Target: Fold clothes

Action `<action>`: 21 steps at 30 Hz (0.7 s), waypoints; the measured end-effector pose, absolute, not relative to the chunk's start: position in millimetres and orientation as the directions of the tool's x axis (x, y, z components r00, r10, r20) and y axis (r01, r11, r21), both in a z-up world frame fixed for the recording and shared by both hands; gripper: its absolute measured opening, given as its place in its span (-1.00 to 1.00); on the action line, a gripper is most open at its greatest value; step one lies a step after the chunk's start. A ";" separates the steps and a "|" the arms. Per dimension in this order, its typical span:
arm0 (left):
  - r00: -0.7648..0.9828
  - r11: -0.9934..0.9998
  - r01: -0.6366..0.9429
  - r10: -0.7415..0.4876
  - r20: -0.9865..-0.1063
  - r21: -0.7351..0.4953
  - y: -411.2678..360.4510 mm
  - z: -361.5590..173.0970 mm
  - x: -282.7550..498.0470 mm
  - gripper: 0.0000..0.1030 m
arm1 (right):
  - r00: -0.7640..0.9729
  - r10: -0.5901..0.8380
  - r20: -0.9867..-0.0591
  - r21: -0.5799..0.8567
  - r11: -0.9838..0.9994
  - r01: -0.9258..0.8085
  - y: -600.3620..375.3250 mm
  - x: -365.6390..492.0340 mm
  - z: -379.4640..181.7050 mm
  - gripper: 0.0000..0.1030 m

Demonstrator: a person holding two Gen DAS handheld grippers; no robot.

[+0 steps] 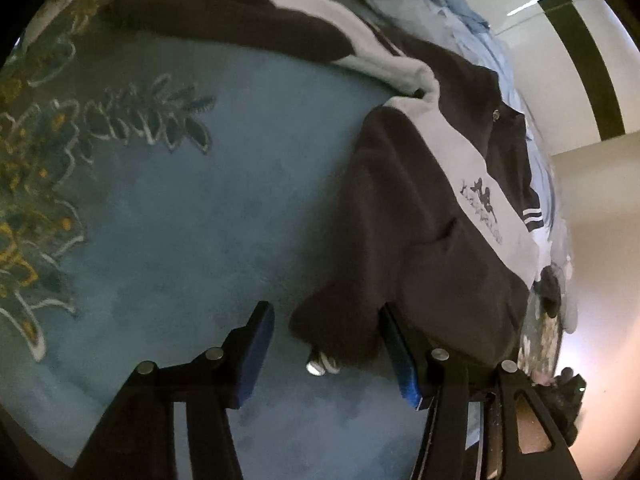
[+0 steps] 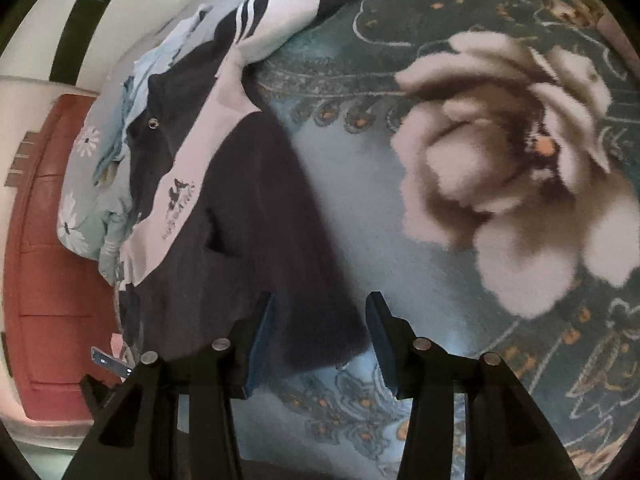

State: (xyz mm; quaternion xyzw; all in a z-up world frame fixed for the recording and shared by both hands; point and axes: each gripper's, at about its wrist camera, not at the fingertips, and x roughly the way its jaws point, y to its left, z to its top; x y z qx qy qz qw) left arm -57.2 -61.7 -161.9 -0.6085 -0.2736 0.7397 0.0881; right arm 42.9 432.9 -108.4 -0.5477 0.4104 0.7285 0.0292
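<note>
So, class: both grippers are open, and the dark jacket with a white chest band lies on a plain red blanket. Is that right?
One detail is wrong. The dark jacket with a white chest band lies on a blue floral-patterned blanket, not a plain red one; the right wrist view shows the large pale flower. Both the left gripper and right gripper are open, as stated.

A home bedroom. Under both grippers lies a soft blue blanket [image 1: 192, 208] with a large pale flower [image 2: 508, 168] woven into it, spread over a bed. Ahead of the right gripper [image 2: 318, 344], a daisy-print pillow [image 2: 84, 184] sits beside a dark and white jacket [image 2: 224, 184]. To its left, beyond the bed's edge, reddish floor [image 2: 60, 280] and white walls [image 1: 560, 60] show.
</note>
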 end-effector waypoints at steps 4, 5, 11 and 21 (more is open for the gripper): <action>-0.245 -0.818 0.202 0.490 -0.837 -0.538 -58.7 -166.6 -56.4 0.10 | -0.400 -0.415 -0.817 0.574 -0.652 -0.496 429.9 35.8 -111.1 -0.04; -0.245 -0.817 0.209 0.489 -0.837 -0.538 -58.7 -167.8 -55.9 0.08 | -0.398 -0.414 -0.819 0.572 -0.653 -0.496 429.2 34.6 -110.9 -0.04; -0.264 -0.775 0.265 0.513 -0.817 -0.573 -64.7 -170.5 -52.7 -0.47 | -0.365 -0.424 -0.829 0.559 -0.656 -0.507 426.9 30.8 -110.0 -0.68; -0.370 -0.656 0.194 0.639 -0.674 -0.729 -79.9 -114.6 -40.3 -0.64 | -0.455 -0.419 -0.786 0.609 -0.650 -0.454 437.8 42.0 -72.4 -0.82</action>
